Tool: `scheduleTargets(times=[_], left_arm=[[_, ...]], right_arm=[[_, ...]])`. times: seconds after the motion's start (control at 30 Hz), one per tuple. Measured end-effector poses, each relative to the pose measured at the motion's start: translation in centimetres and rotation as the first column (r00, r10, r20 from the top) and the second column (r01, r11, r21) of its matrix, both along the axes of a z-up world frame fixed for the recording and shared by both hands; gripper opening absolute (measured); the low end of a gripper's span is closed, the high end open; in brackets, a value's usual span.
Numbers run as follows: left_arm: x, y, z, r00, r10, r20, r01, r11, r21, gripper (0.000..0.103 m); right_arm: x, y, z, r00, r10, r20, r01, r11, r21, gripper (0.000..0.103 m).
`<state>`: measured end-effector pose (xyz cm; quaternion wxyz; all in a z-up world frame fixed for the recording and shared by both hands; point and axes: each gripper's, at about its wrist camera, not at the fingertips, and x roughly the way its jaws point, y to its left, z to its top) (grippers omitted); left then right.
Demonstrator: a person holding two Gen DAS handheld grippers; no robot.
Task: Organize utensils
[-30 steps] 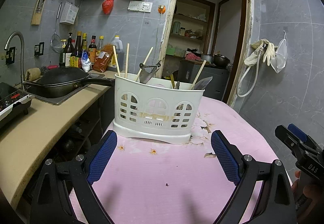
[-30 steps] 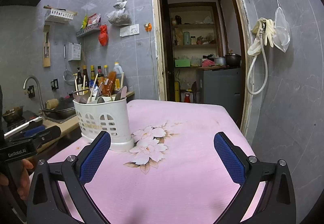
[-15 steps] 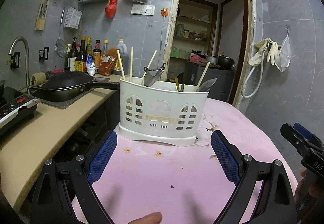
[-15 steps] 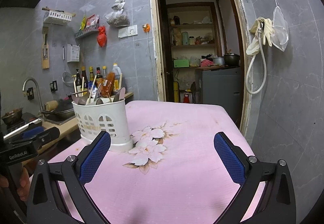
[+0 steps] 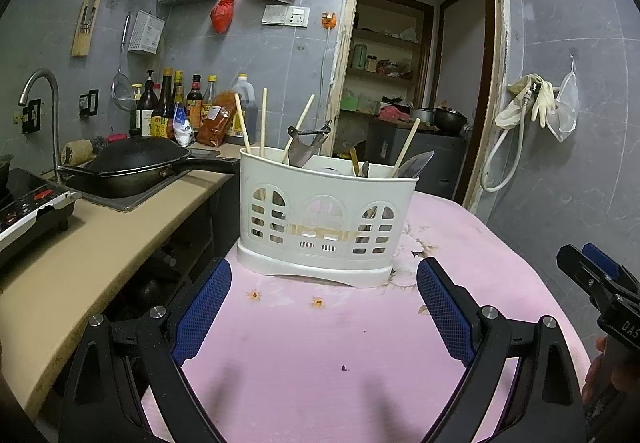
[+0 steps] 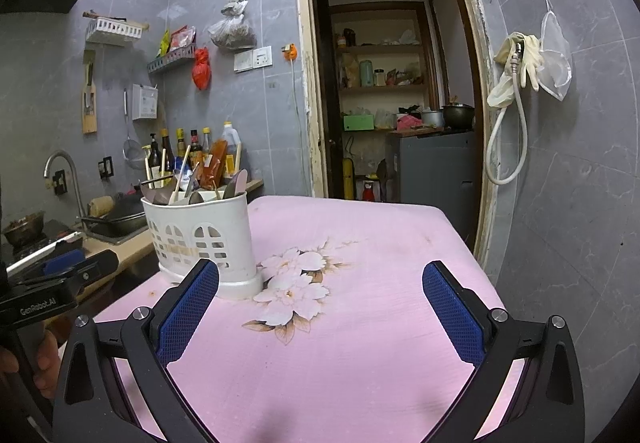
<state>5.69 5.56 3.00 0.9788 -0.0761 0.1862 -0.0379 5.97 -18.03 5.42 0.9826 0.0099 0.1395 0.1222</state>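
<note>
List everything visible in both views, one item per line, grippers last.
utensil caddy: one, white, on the pink tablecloth
chopsticks: several, wooden, upright in the caddy
tablecloth: one, pink with flower print, covering the table
wok: one, black, on the counter
sauce bottles: several, dark, against the wall
faucet: one, metal, far left
left gripper: open, short of the caddy
right gripper: open, over the tablecloth

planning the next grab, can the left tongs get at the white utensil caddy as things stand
Probably yes. The left tongs are open and face the white utensil caddy squarely, with only bare pink tablecloth between them. The right tongs sit off to the side.
</note>
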Motion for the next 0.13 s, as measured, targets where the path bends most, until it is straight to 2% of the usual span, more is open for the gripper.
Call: scheduleTargets(times=[0.13], left_arm=[[0.09,-0.05,0.03,1.000,0.002,-0.005,-0.002,1.000,-0.001,0.091]], right_arm=[[-0.02,0.17,-0.02,1.000,-0.001,-0.002,0.001,1.000,0.001,0.103]])
